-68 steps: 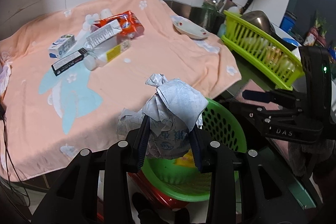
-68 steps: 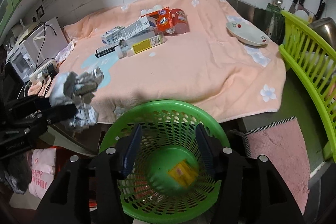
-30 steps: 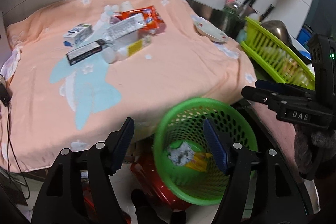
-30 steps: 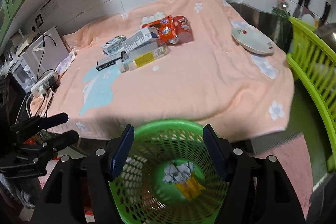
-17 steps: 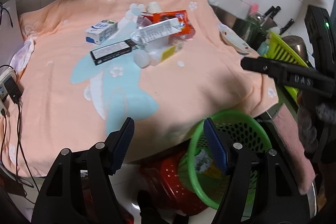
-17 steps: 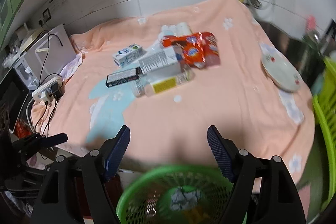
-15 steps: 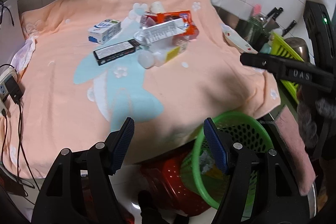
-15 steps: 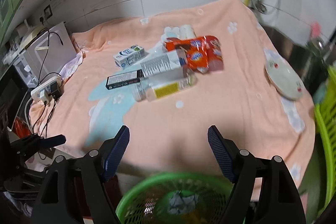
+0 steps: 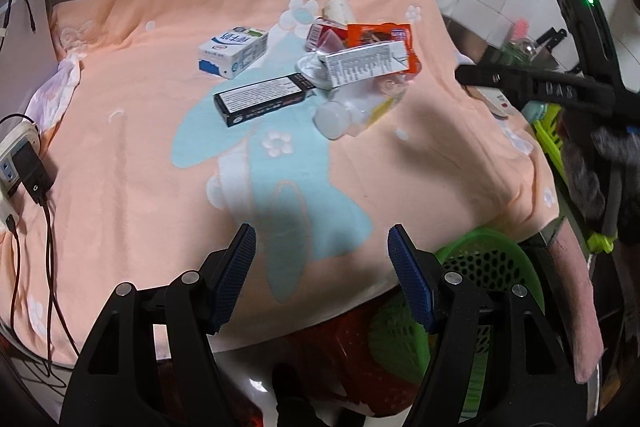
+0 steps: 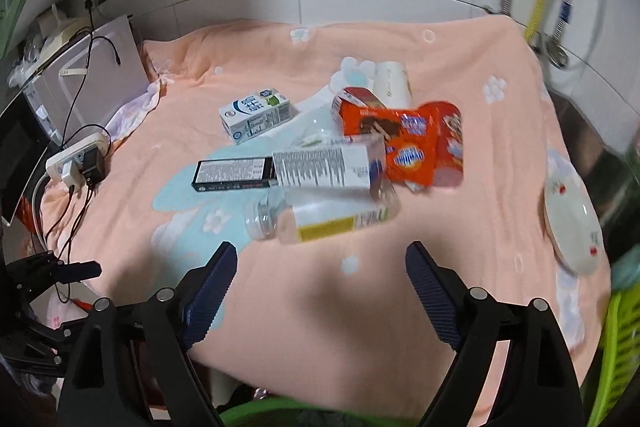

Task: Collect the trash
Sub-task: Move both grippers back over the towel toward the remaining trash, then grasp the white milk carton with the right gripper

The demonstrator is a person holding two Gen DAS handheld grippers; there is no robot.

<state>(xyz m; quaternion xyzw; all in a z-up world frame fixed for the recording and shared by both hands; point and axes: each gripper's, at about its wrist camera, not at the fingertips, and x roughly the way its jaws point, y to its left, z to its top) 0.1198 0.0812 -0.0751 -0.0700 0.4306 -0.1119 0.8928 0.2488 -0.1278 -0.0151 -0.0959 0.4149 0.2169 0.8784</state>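
Trash lies in a pile on the peach blanket (image 9: 120, 167): a clear plastic bottle (image 10: 324, 215), a black box (image 10: 232, 174), a white carton (image 10: 328, 165), a milk carton (image 10: 256, 115), a red snack bag (image 10: 404, 147) and a paper cup (image 10: 394, 81). The same pile shows in the left wrist view, with the black box (image 9: 264, 99) and milk carton (image 9: 234, 51). My left gripper (image 9: 320, 281) is open and empty over the blanket's near edge. My right gripper (image 10: 320, 291) is open and empty just short of the bottle. The green basket (image 9: 492, 251) sits below the blanket's edge.
A white plate (image 10: 572, 227) lies at the blanket's right edge. A power strip with cables (image 10: 76, 159) sits at the left. A green dish rack (image 9: 548, 135) stands to the right. A red stool (image 9: 348, 343) stands under the basket. Tiled wall and pipes are behind.
The crumpled paper left my left gripper and landed in the green basket. Both grippers then moved up and forward over the blanket toward the trash pile.
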